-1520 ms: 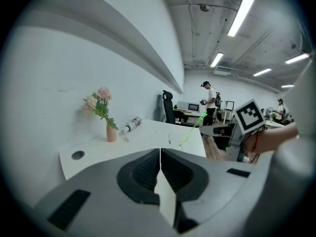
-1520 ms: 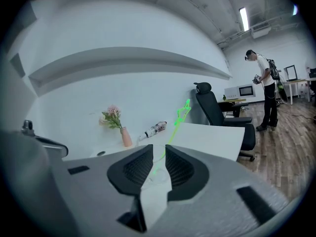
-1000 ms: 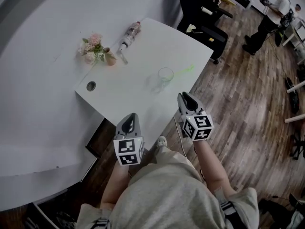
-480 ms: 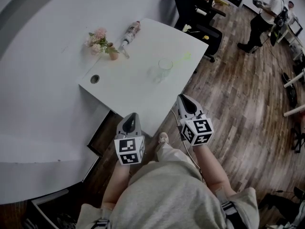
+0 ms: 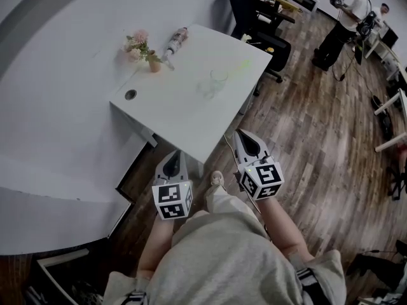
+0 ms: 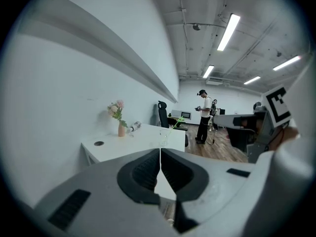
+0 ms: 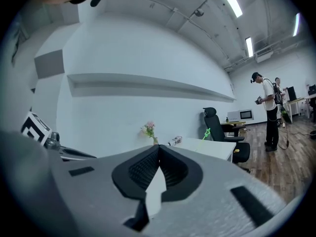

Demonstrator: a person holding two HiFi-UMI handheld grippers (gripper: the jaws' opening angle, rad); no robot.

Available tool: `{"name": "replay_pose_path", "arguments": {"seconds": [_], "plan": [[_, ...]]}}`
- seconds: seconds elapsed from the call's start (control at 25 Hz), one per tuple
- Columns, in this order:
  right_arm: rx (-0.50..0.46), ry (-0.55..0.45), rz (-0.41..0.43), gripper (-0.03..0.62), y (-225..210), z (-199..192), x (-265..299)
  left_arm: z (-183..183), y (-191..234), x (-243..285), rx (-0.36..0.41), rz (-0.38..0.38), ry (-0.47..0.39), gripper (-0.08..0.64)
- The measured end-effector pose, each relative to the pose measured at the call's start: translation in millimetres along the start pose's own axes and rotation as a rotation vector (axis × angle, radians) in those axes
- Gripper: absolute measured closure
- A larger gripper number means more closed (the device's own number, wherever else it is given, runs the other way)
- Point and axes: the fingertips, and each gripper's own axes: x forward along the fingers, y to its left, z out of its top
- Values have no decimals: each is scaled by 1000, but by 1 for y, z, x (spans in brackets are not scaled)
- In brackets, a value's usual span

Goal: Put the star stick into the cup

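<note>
A clear cup [image 5: 219, 76] stands near the right edge of the white table [image 5: 178, 107]. The green star stick [image 5: 240, 67] leans out of it to the right. The left gripper view shows the cup [image 6: 164, 136] with the stick [image 6: 176, 123] rising from it, and the right gripper view shows the star [image 7: 207, 132]. My left gripper [image 5: 172, 162] is shut and empty, off the table's near corner over the floor. My right gripper [image 5: 244, 139] is also shut and empty, to the right of that corner. Both are well short of the cup.
A small vase of pink flowers [image 5: 151, 61] and a lying bottle [image 5: 176, 41] sit at the table's far side, with a cable hole [image 5: 131, 94] on the left. A black office chair [image 5: 257, 14] stands behind the table. A person [image 5: 340, 19] stands far right on the wood floor.
The table, with the cup and stick on it, has drawn farther from me and from both grippers. Both grippers stay shut and empty.
</note>
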Motion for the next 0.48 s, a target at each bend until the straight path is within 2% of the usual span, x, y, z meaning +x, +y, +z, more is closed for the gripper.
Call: {"name": "replay_pose_path", "arguments": {"seconds": [0.48], "plan": [[-46,-23,57,595,59,5,-74,-9,-22,-72,-10,-2,-32,551]]}}
